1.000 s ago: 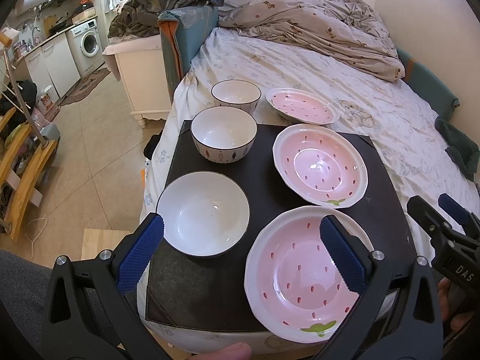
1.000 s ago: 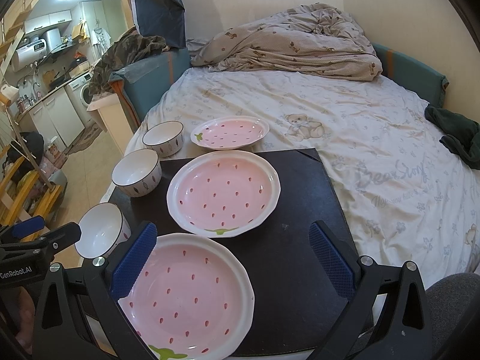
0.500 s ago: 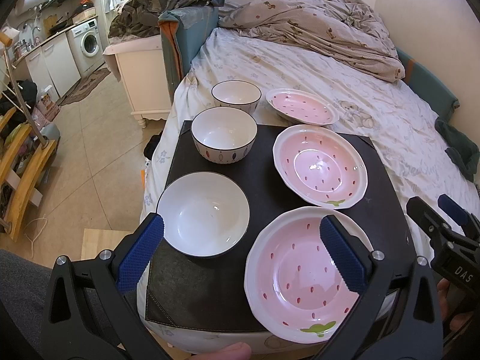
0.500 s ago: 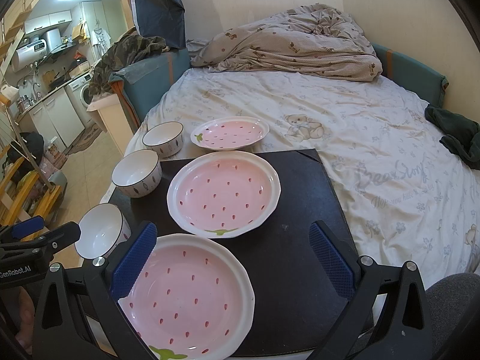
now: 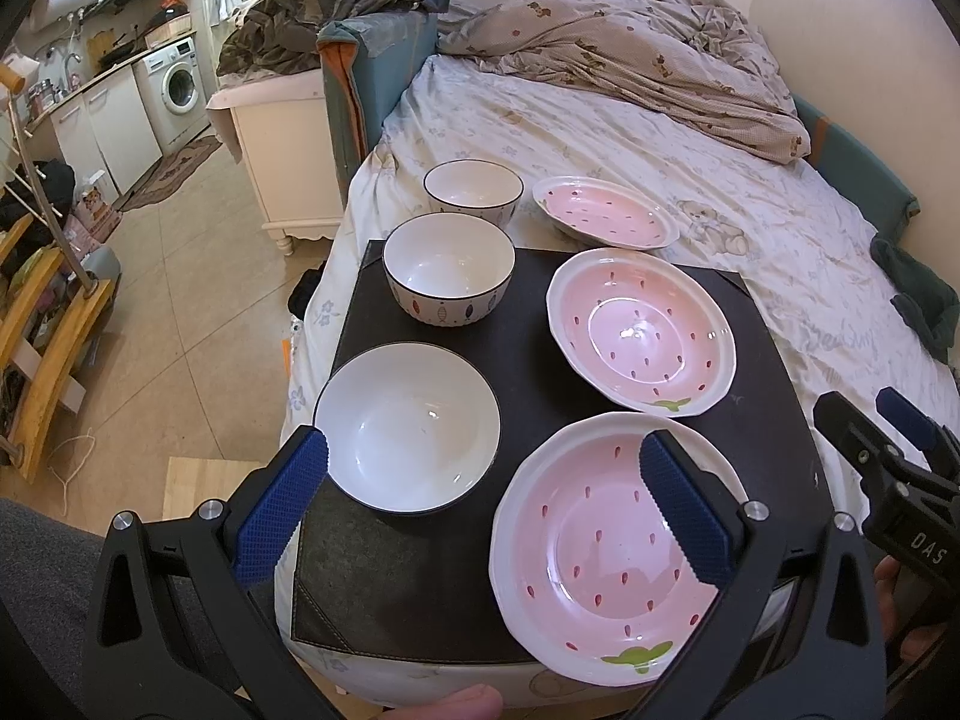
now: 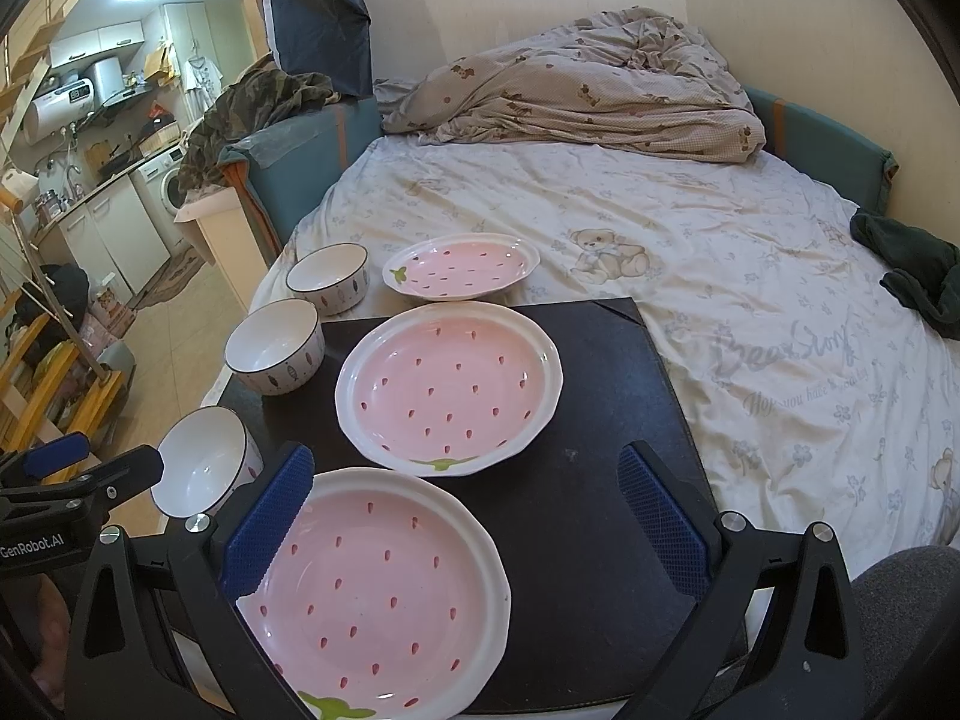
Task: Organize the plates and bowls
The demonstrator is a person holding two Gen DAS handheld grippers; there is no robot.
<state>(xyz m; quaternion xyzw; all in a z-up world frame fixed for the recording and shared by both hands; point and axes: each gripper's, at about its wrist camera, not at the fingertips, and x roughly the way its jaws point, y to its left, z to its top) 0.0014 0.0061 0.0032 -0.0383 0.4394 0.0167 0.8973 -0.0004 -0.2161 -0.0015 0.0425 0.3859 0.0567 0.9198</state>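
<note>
Nearest plate (image 6: 384, 594) under open right gripper (image 6: 462, 516)

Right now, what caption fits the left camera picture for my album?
Open left hand-held gripper hovering over three white bowls and three pink strawberry plates on a bed.

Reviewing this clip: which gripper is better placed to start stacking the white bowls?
Probably the left gripper: it is open with the nearest white bowl just ahead of its fingers. The right gripper is open over the nearest pink plate.

Open left claw (image 5: 483, 501) above near bowl (image 5: 407, 441), near plate (image 5: 606, 546), black mat (image 5: 528, 336)
</note>
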